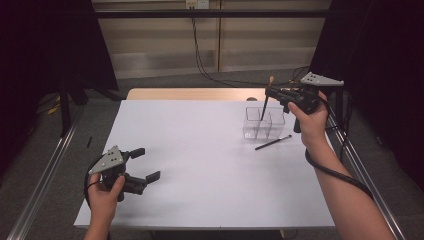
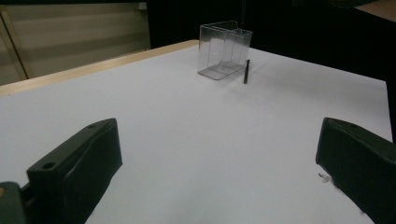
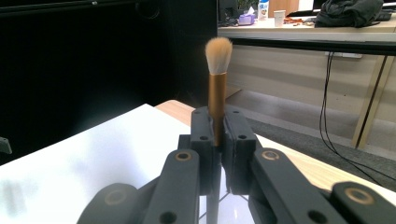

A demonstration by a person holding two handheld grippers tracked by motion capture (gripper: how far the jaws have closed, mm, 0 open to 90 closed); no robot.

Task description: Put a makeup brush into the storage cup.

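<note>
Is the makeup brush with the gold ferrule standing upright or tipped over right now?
Upright. The makeup brush points bristles-up, clamped between the right gripper jaws, its dark handle hanging down over the clear plastic box.

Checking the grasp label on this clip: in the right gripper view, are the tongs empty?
No, the right tongs are clamped on the gold ferrule of a makeup brush, bristles pointing up.

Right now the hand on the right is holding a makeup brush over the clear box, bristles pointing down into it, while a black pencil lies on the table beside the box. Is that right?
Not quite: the bristles point up. The right gripper view shows the makeup brush clamped in the right gripper with its tuft on top; in the high view its dark handle hangs toward the clear box. The black pencil does lie beside the box.
</note>
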